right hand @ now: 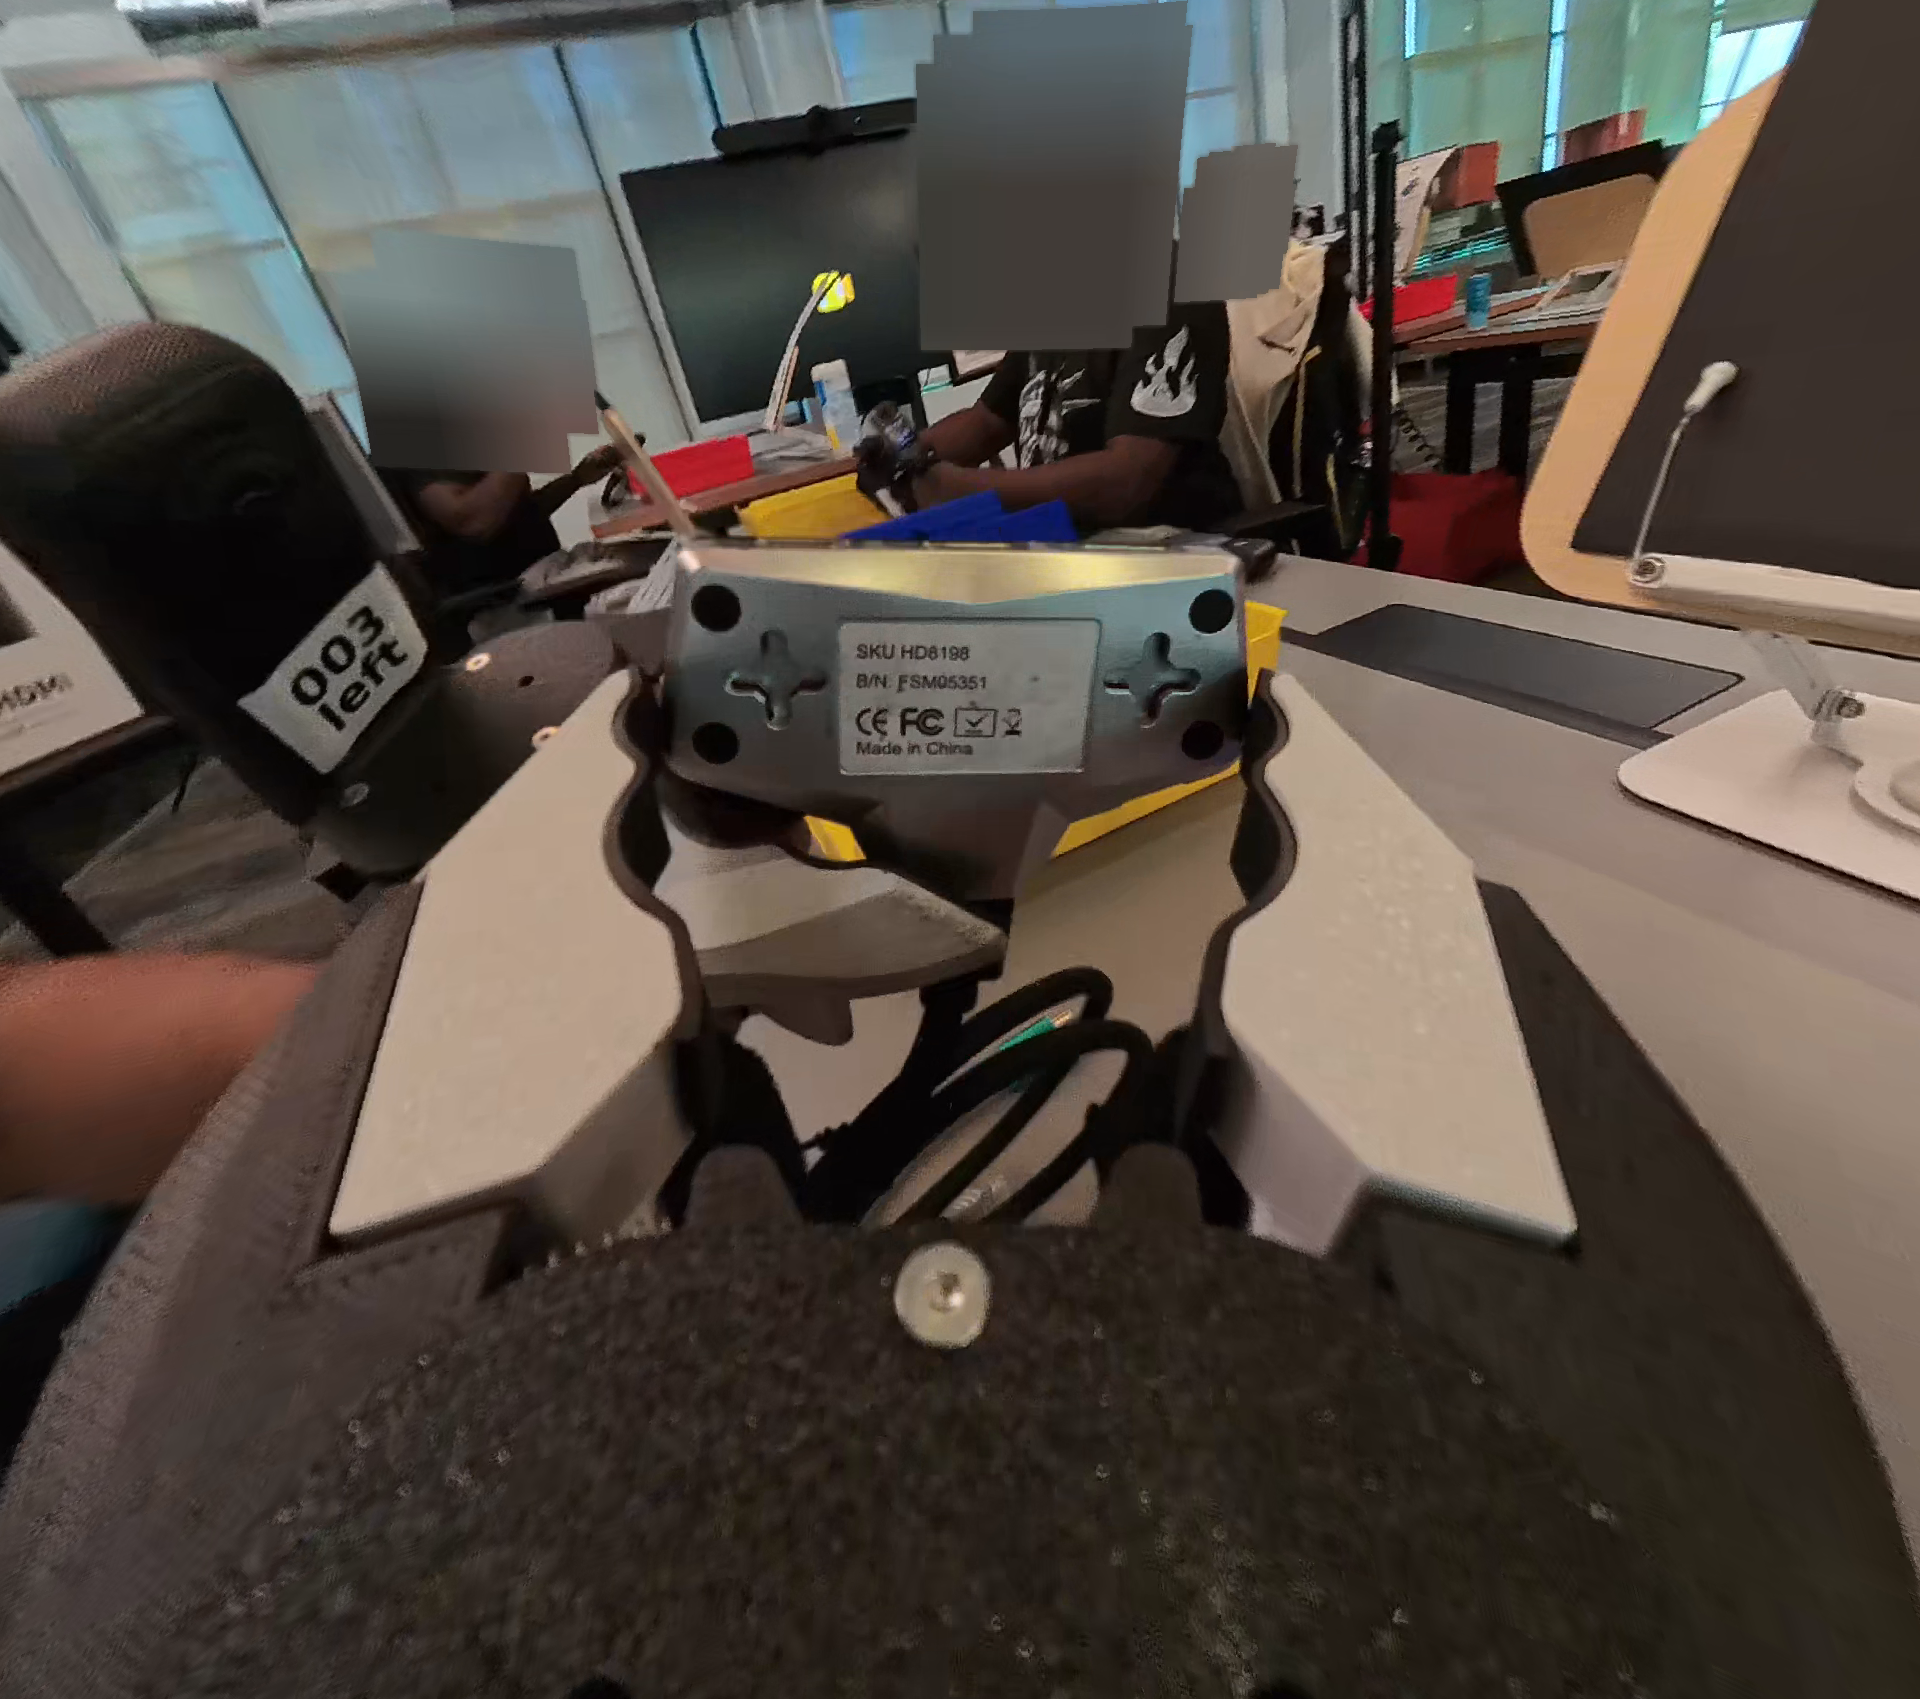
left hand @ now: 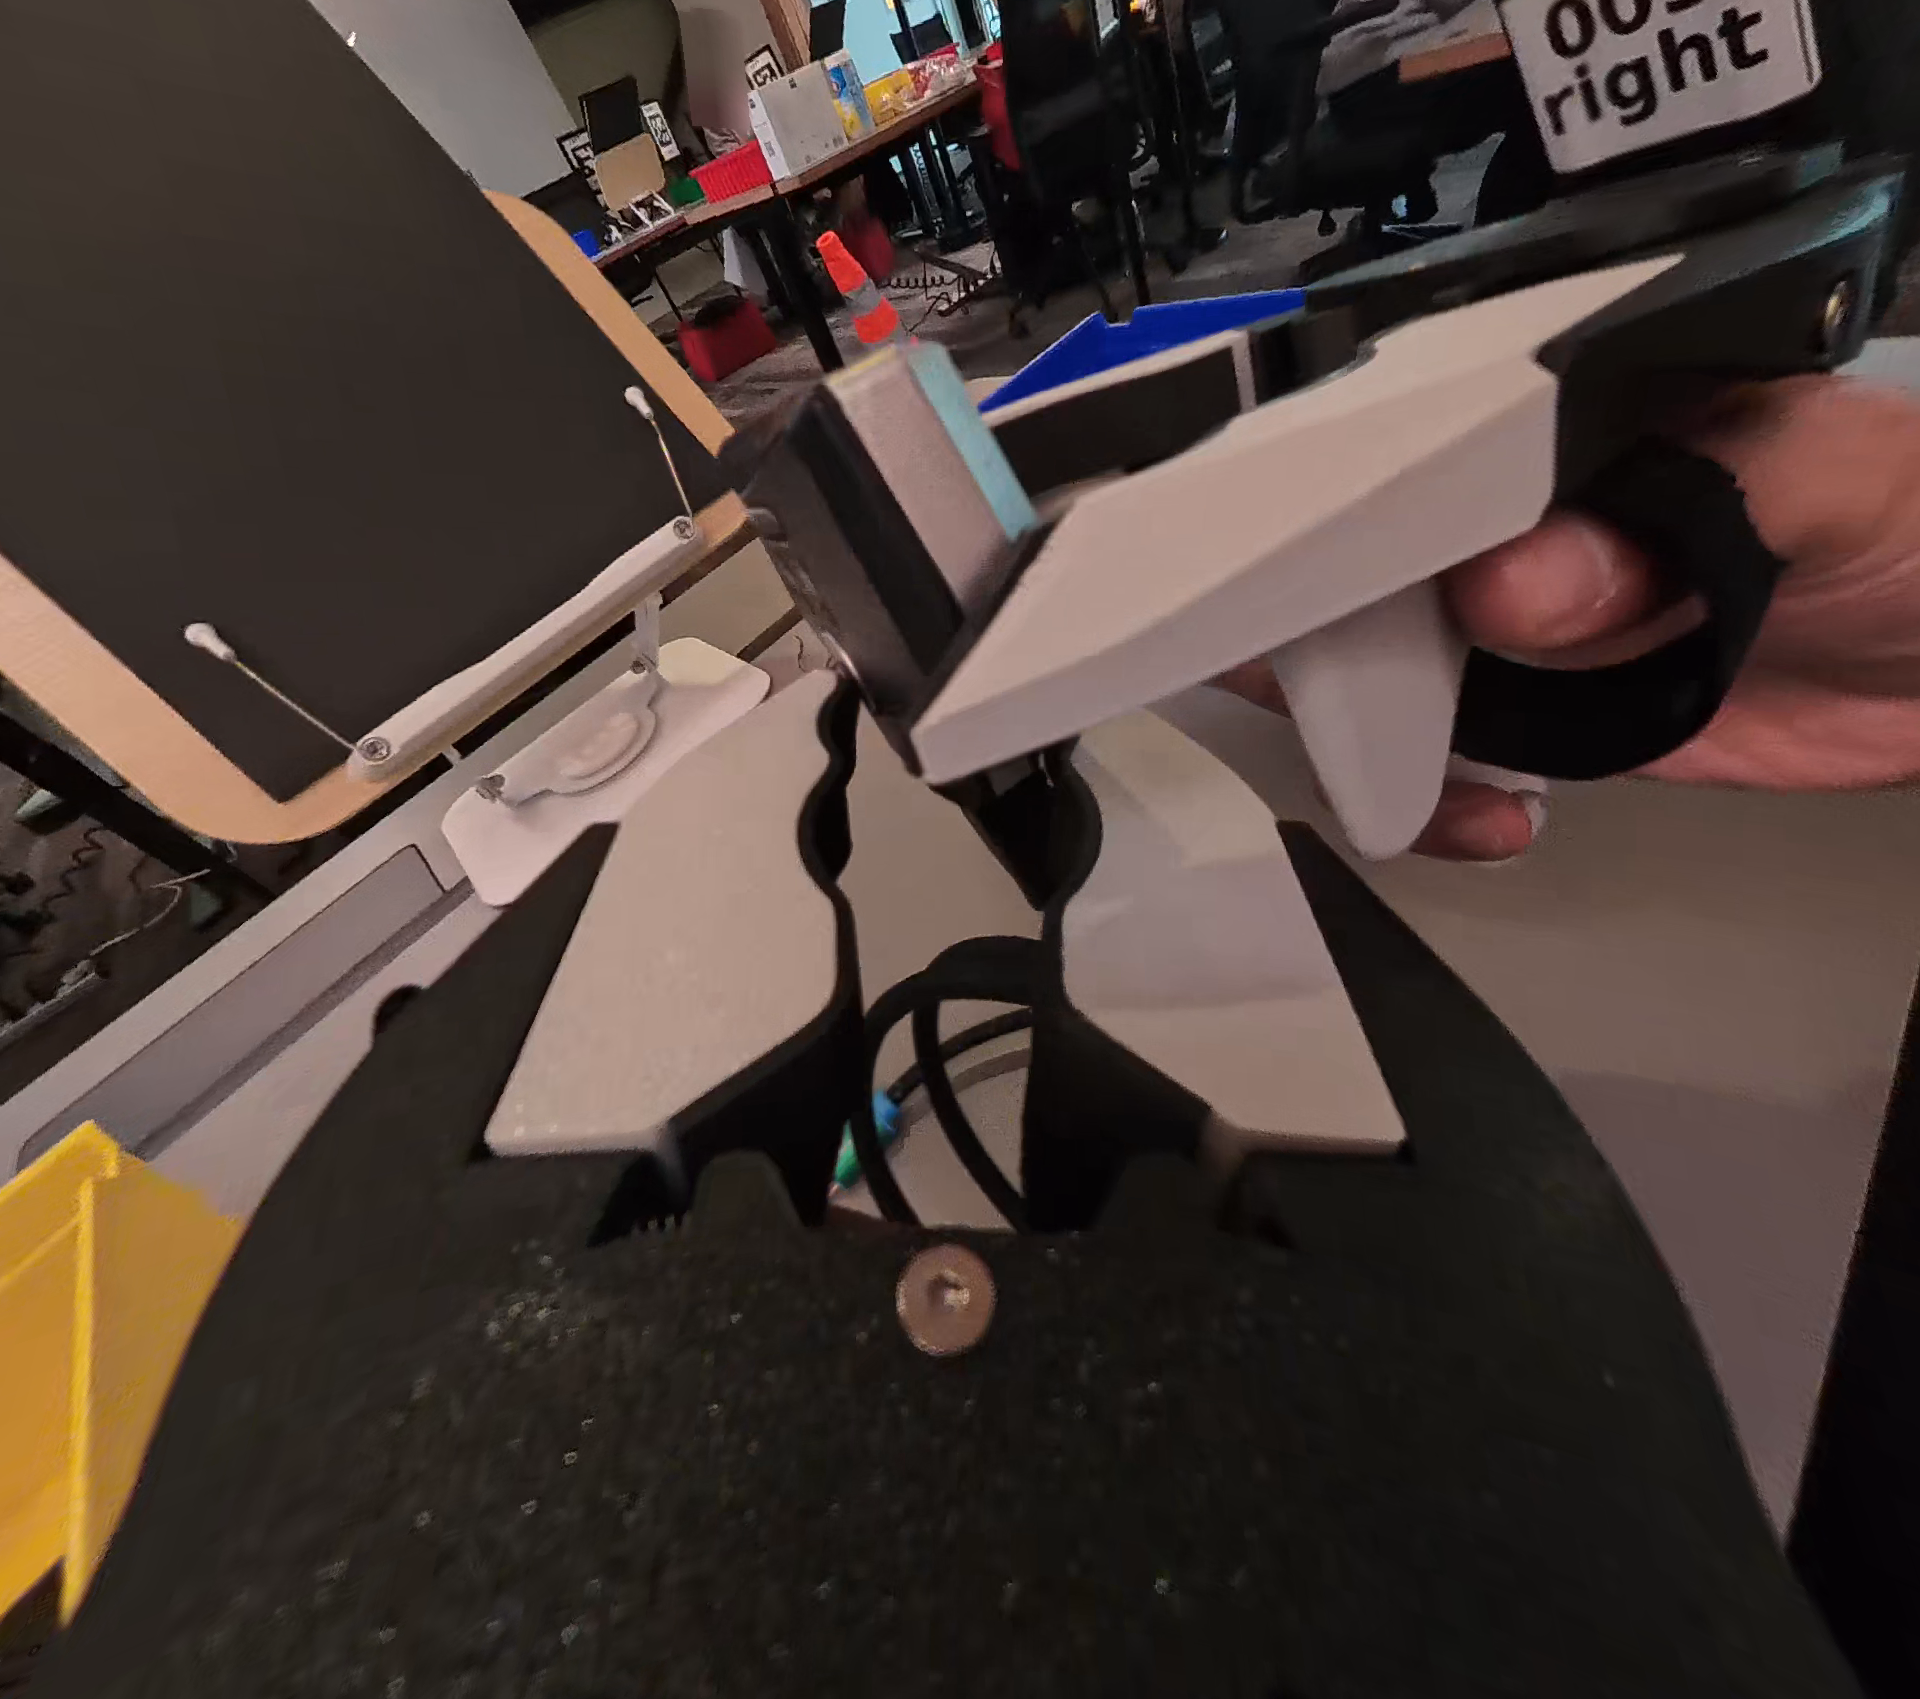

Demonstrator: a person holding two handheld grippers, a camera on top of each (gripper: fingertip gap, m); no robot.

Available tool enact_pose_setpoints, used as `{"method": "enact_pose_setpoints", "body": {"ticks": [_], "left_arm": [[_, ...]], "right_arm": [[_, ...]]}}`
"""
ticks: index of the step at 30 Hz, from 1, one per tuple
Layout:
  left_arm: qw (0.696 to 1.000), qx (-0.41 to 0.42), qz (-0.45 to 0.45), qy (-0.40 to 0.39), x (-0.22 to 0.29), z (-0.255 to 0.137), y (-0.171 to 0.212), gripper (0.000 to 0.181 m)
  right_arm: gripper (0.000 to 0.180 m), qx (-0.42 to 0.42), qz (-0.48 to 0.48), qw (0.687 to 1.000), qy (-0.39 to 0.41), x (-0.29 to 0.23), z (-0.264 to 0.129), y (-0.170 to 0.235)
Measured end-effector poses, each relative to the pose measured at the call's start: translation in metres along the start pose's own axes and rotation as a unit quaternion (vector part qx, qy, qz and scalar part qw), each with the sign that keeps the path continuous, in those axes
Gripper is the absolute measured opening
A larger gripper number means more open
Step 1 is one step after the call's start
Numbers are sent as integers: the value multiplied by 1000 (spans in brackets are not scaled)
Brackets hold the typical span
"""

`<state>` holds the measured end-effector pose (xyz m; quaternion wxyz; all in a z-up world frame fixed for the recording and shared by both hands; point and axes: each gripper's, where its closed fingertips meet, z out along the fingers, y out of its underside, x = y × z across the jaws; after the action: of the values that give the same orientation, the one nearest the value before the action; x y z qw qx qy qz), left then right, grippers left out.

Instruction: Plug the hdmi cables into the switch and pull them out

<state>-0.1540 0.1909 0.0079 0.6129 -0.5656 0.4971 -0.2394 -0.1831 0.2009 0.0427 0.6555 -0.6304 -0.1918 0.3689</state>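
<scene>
From the left wrist view, the left hand-held gripper [left hand: 951,776] reaches up toward the small grey metal HDMI switch box [left hand: 883,527], its fingers narrowed around something dark at the box's lower edge — whether they pinch a plug cannot be told. The right hand-held gripper [left hand: 1039,569] carries the box edge-on, lifted clear of the pale grey counter [left hand: 1662,974], probably to present its ports. A loop of black HDMI cable [left hand: 914,1088] lies below on the counter.

From the right wrist view, the right hand-held gripper clamps the switch box by its two short ends, labelled underside facing the camera — a steady brace against insertion force. The left hand-held gripper sits beneath it, and black cable coils under both.
</scene>
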Motion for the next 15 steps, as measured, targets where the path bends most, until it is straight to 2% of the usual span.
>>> {"method": "enact_pose_setpoints", "body": {"ticks": [4,7,10,13,15], "left_arm": [[1000,1,-4,7,3,-3,6,32],[999,12,-19,24,1,-8,9,28],[994,52,-23,90,15,-15,4,27],[983,73,-30,168,33,-23,0,26],[977,75,-39,195,39,-26,-2,26]], "right_arm": [[106,-32,3,998,-51,-3,-10,4],[104,-45,57,993,-95,1,-25,2],[103,-51,69,991,-99,16,-35,7],[89,-33,58,987,-144,9,-43,8],[69,-24,36,982,-186,-6,-47,8]]}}
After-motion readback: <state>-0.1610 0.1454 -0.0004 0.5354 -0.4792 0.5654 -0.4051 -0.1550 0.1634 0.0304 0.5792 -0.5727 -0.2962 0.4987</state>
